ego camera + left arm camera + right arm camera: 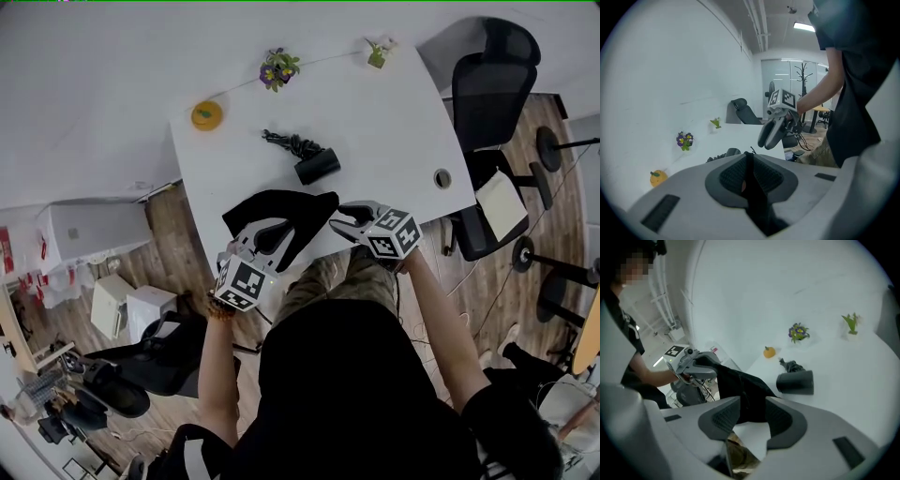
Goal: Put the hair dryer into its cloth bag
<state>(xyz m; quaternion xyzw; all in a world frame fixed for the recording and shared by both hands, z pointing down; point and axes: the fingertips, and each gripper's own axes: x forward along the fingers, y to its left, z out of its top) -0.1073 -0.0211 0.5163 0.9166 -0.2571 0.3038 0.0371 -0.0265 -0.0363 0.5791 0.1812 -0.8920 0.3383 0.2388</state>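
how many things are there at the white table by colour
black: 2 (soft black cloth bag, black plastic hair dryer)
orange: 1 (small round orange ornament)
purple: 1 (small purple flower bunch)
green: 1 (small green leafy sprig)
total: 5

Cloth bag (292, 206): blk matt fabric, soft creases. Hair dryer (317, 166): blk plastic, matt w/ faint sheen. Tabletop (394, 122): smooth white, low gloss. Floor (165, 225): wood planks, matt.

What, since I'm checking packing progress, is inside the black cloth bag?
The cloth bag hides its own inside behind black fabric. The hair dryer lies outside it, on the table beyond.
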